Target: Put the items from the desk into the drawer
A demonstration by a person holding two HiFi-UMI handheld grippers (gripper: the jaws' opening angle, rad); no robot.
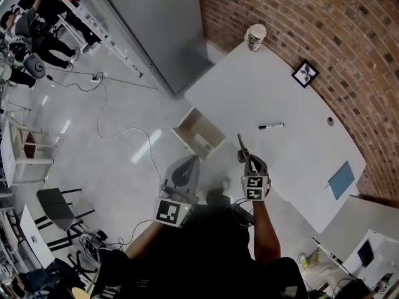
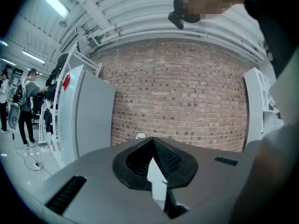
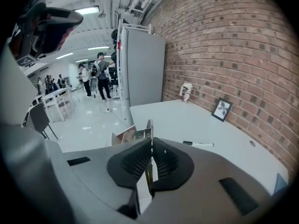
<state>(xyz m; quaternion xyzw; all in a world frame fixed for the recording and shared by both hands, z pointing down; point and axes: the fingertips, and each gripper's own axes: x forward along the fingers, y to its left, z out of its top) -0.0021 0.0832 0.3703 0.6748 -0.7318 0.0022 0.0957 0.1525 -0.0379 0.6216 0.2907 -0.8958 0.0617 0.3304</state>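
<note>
A white desk [image 1: 249,92] stands against a brick wall, with an open drawer [image 1: 196,132] at its left edge. On the desk lie a black-capped marker [image 1: 271,126], a paper cup [image 1: 255,37], a small framed picture [image 1: 305,73], a blue pad [image 1: 341,179] and a small round disc [image 1: 330,121]. My right gripper [image 1: 243,153] is over the desk's near edge beside the drawer, shut on a thin flat strip [image 3: 148,127] that sticks up past its jaws. My left gripper [image 1: 186,167] hangs left of it, just short of the drawer, shut with nothing in it; its view looks level at the wall.
A grey cabinet [image 1: 156,23] stands left of the desk's far end. A cable [image 1: 118,129] trails across the floor. Chairs [image 1: 56,207] and a white shelf [image 1: 25,148] are at the left. People stand far off at the upper left.
</note>
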